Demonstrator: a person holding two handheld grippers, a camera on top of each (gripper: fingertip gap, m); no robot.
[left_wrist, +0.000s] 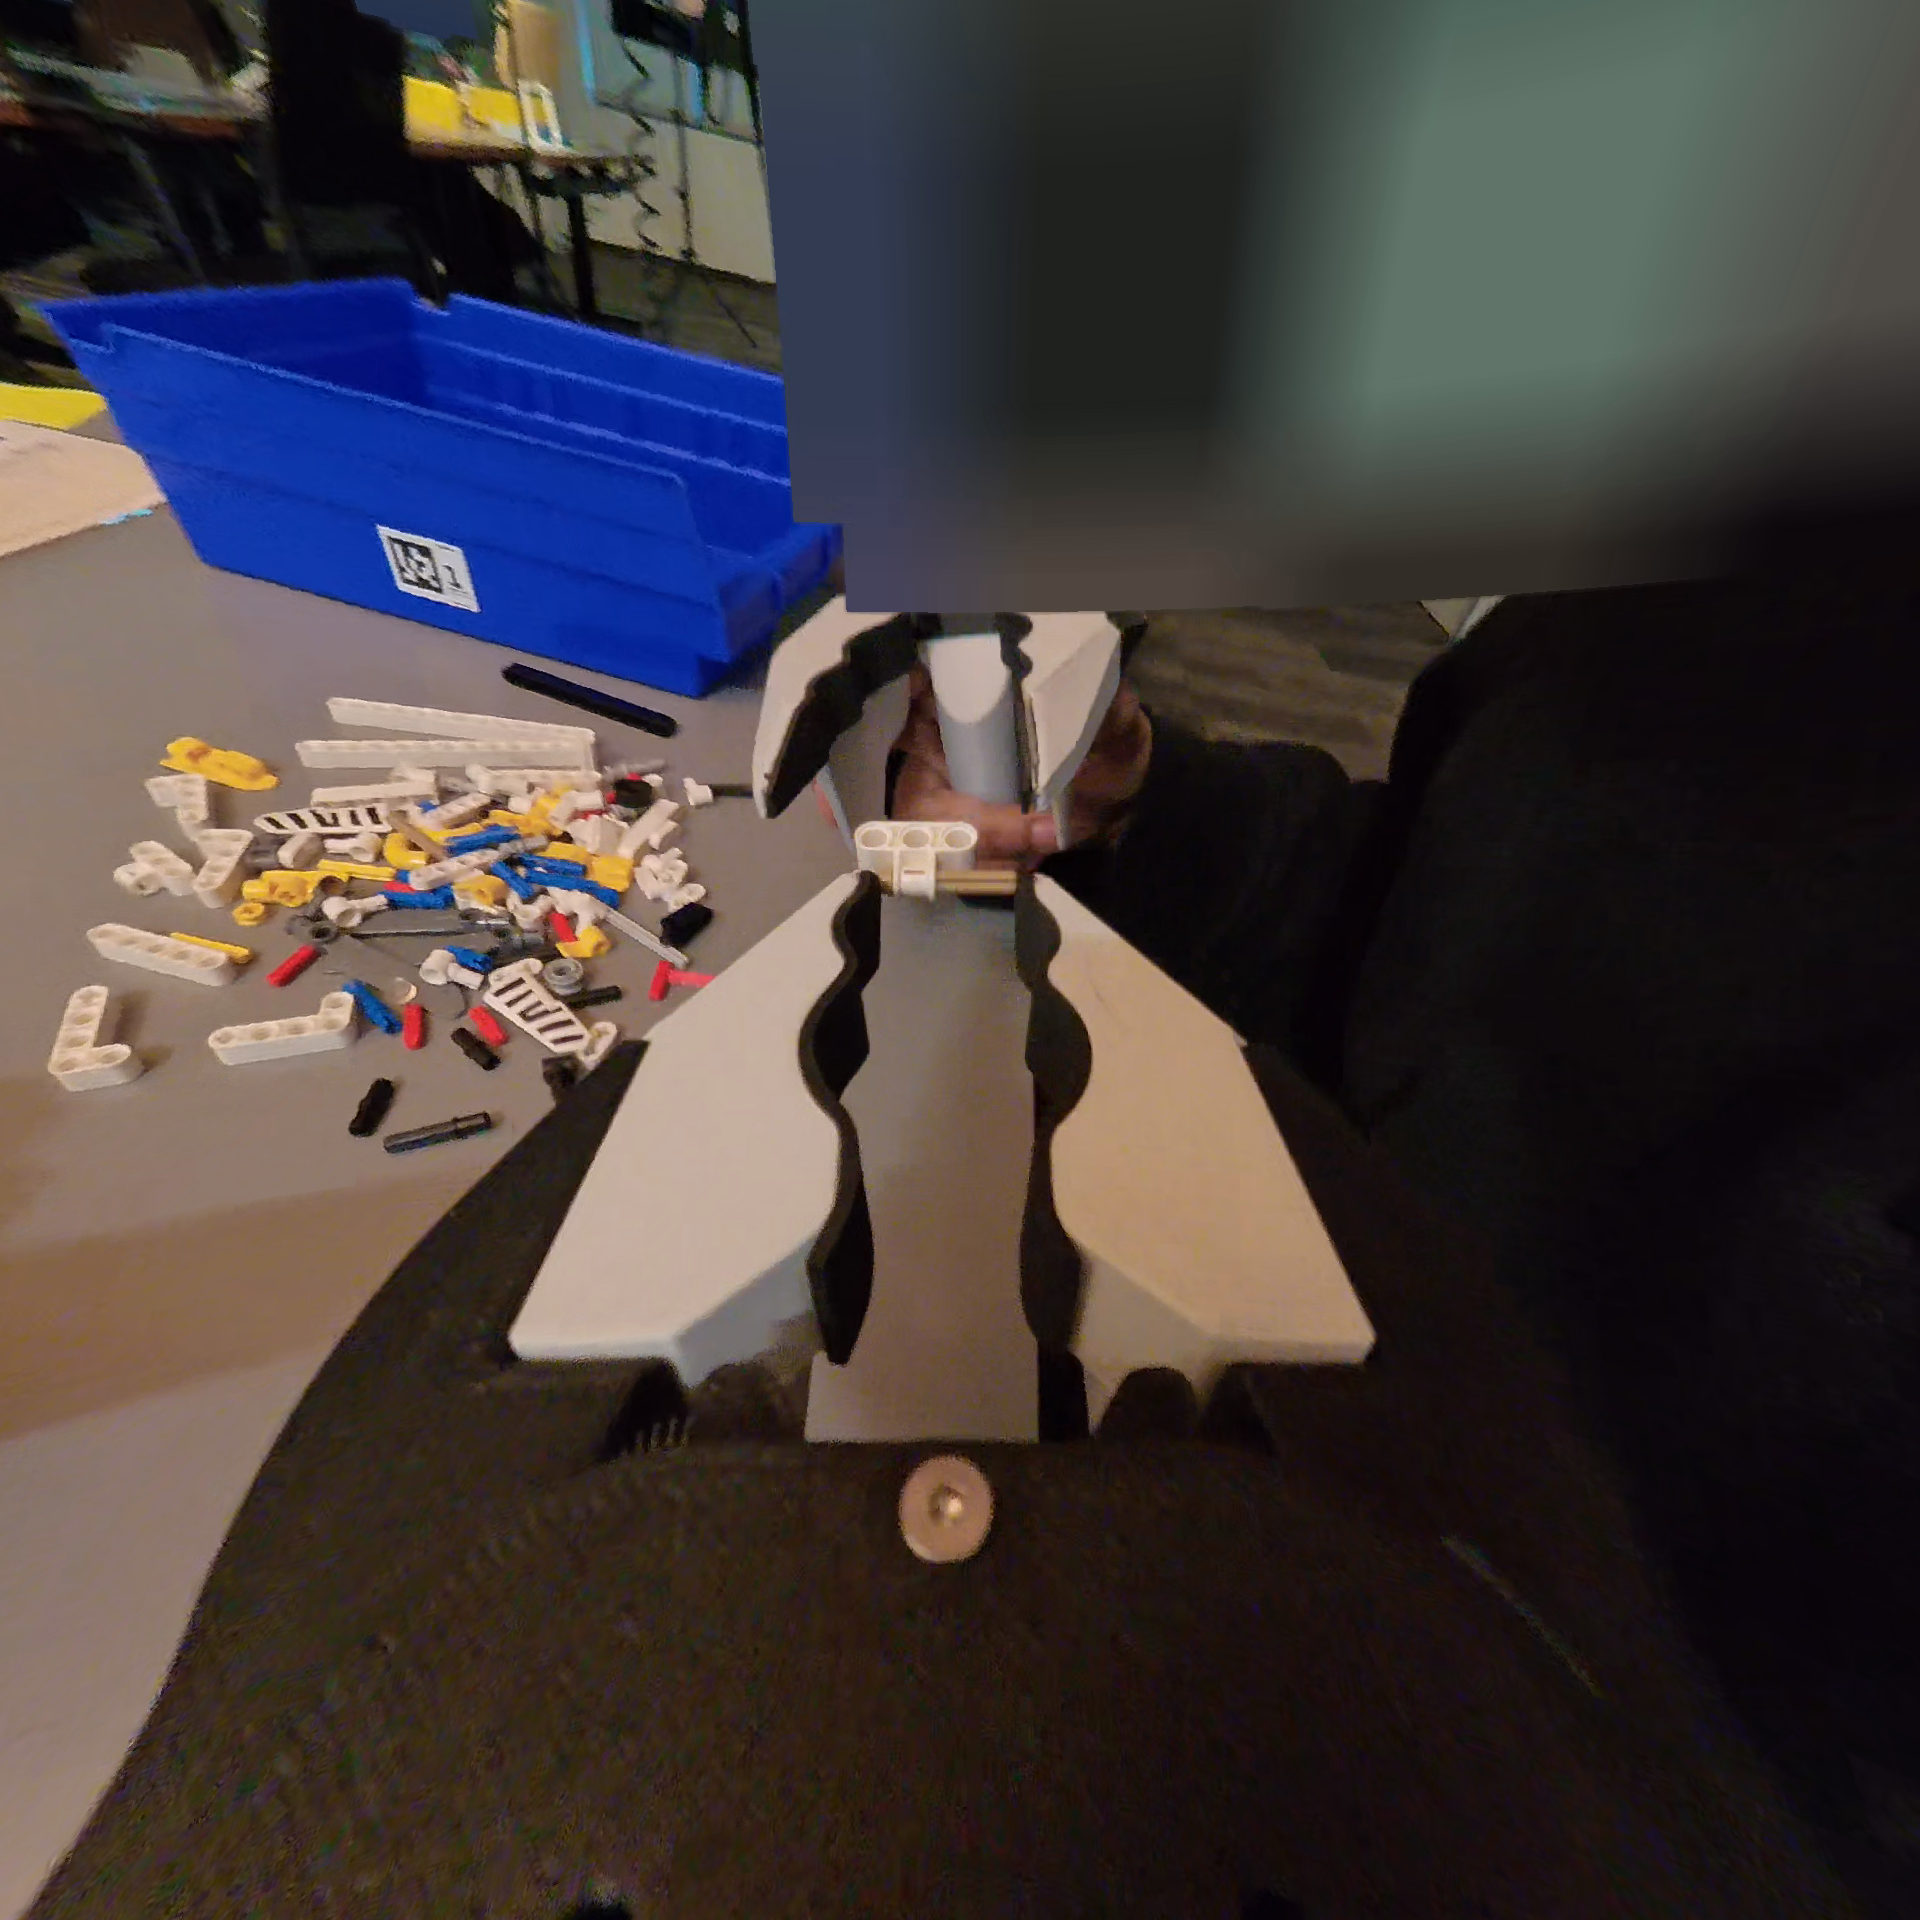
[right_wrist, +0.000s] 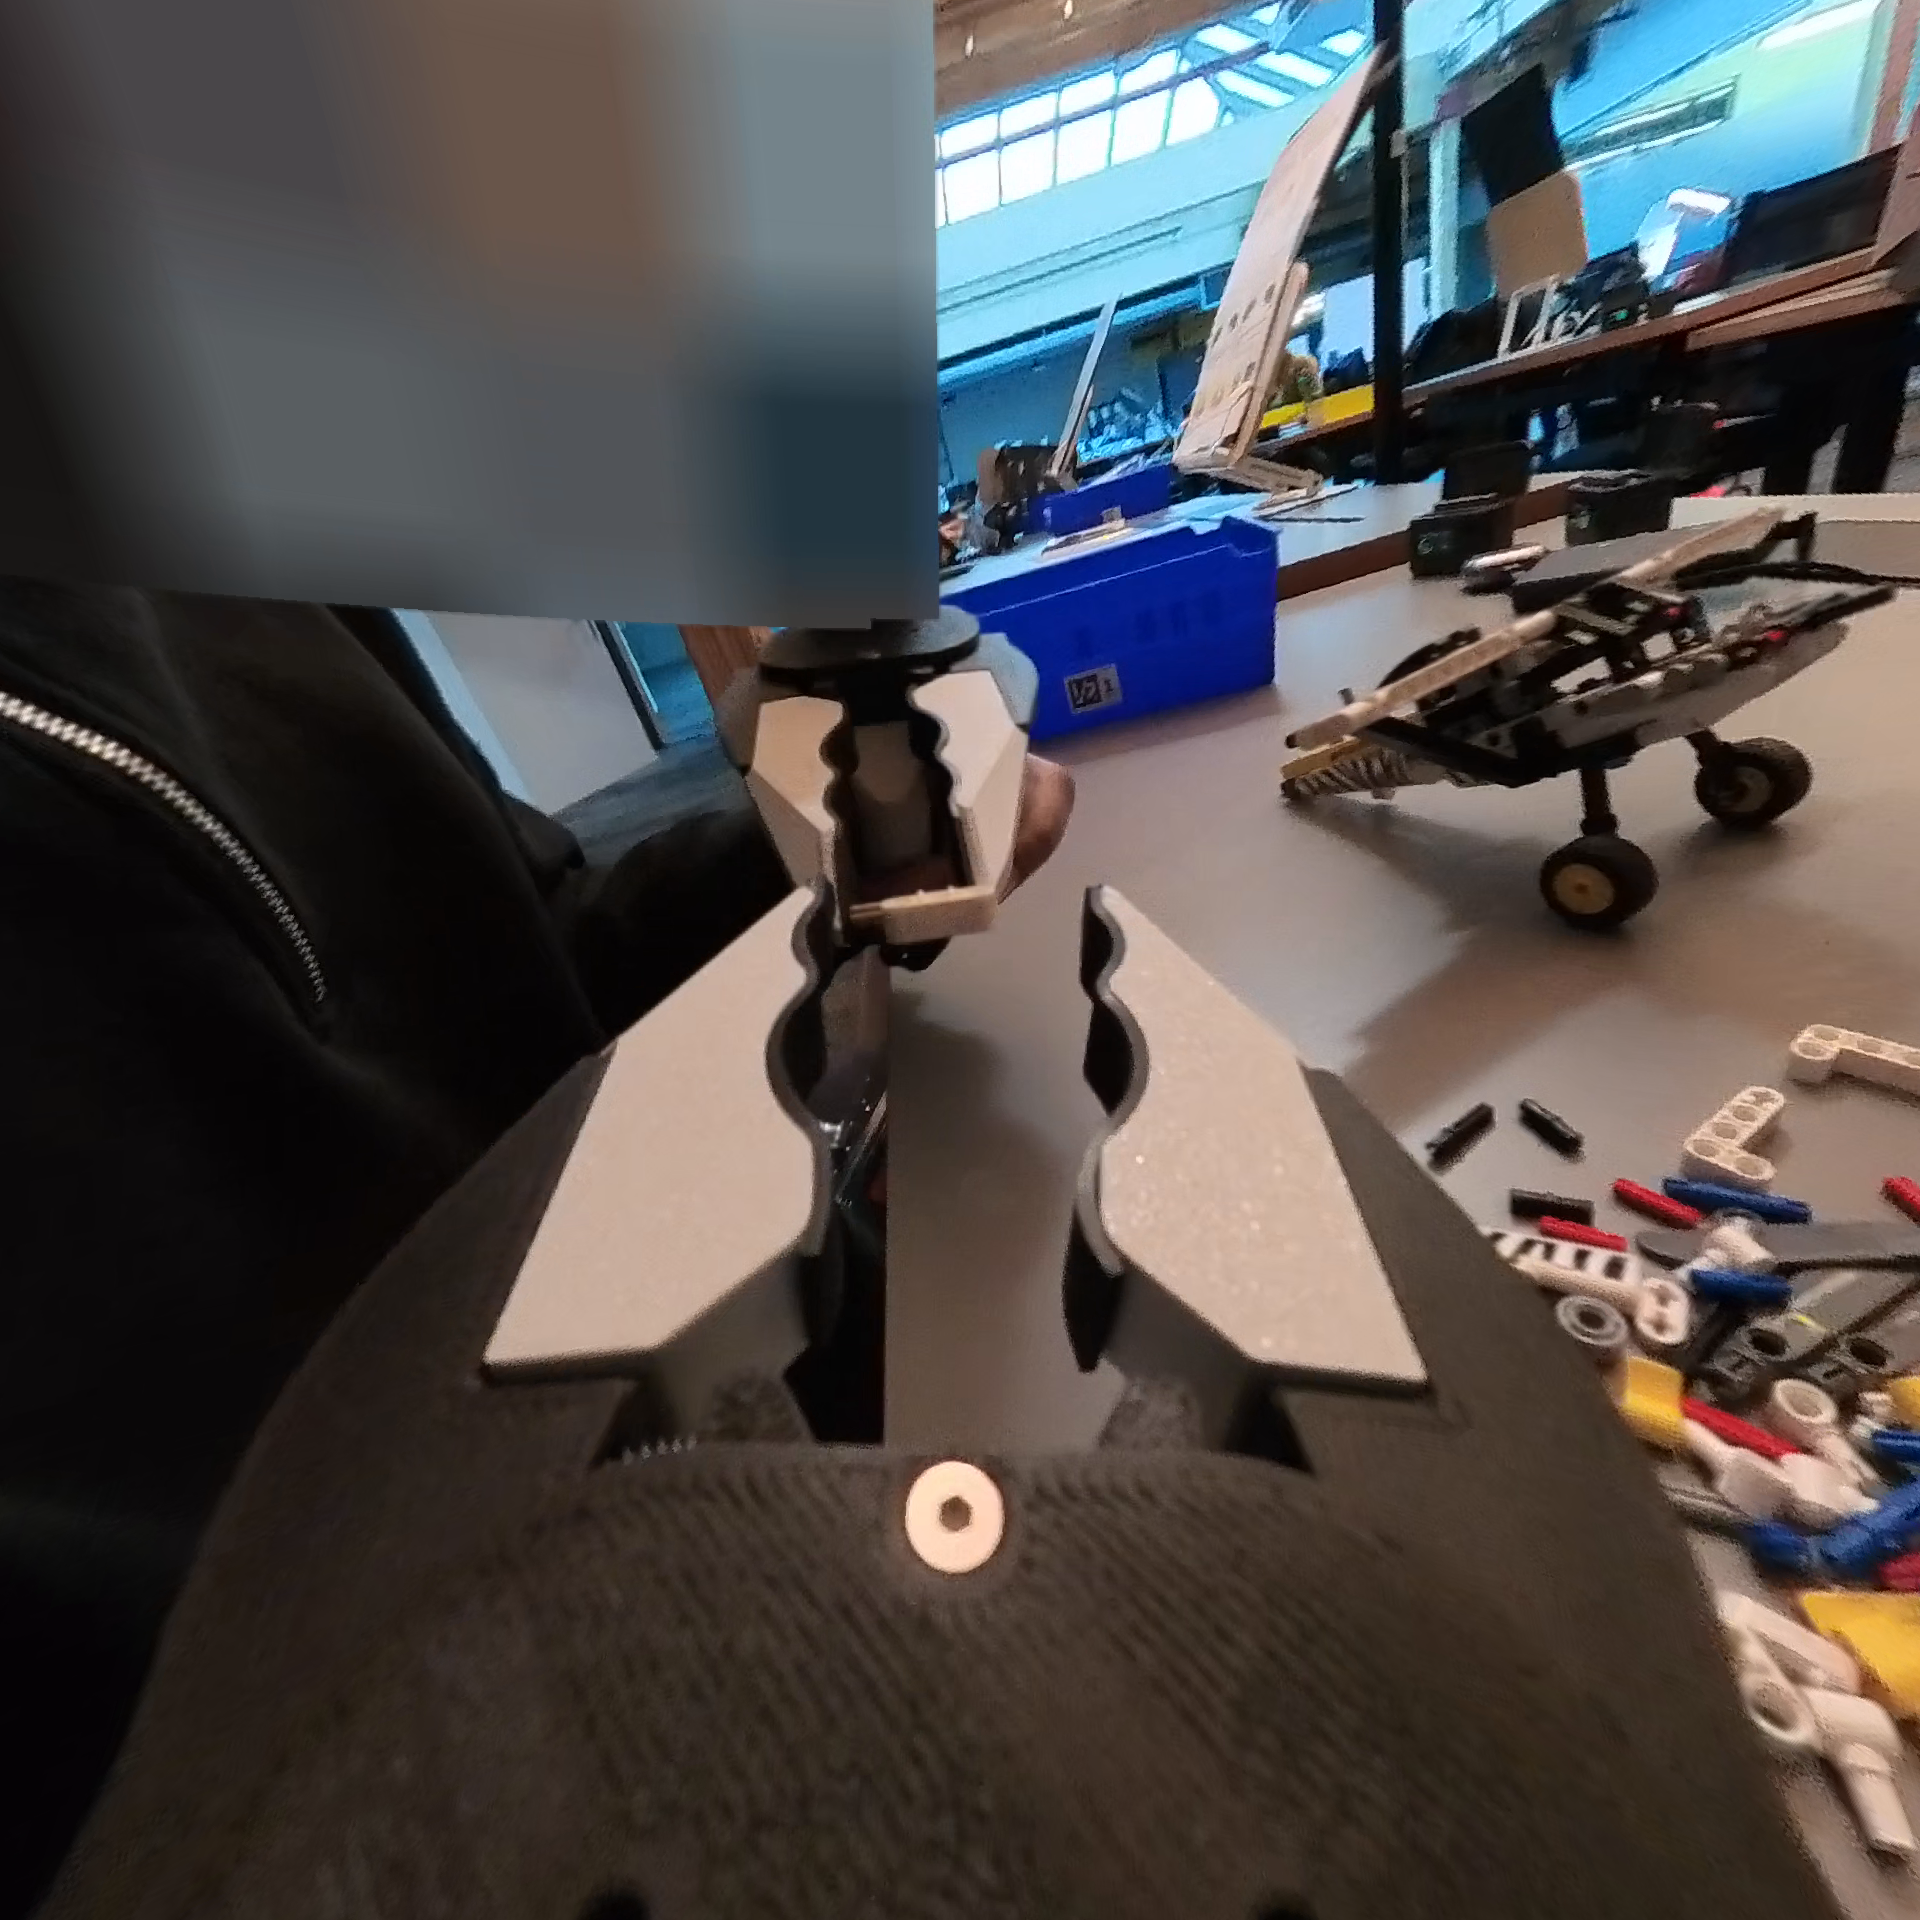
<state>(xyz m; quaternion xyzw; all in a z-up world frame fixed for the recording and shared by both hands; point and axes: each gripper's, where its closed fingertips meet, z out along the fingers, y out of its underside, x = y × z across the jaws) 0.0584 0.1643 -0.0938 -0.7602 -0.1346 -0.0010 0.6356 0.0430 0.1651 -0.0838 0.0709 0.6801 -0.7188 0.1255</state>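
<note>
My left gripper (left_wrist: 945, 883) is shut on a short tan axle (left_wrist: 982, 883) that spans its pads, with a white three-hole connector (left_wrist: 916, 847) sitting on the axle. It holds them above the grey table (left_wrist: 156, 1247). My right gripper (right_wrist: 956, 909) is open and empty, and faces the left one tip to tip. Its left finger (right_wrist: 810, 935) stands right beside the held white piece (right_wrist: 925, 912). In the left wrist view the right gripper (left_wrist: 920, 805) shows just beyond the connector, jaws spread. In the right wrist view the left gripper (right_wrist: 914, 894) shows closed on the piece.
A pile of loose white, yellow, blue, red and black building pieces (left_wrist: 416, 883) lies on the table; it also shows in the right wrist view (right_wrist: 1766, 1403). A blue bin (left_wrist: 468, 468) stands behind it. A built wheeled model (right_wrist: 1610, 707) stands on the table. A person in a dark jacket (right_wrist: 208, 935) is close by. The tips of both grippers are at nearly the same place.
</note>
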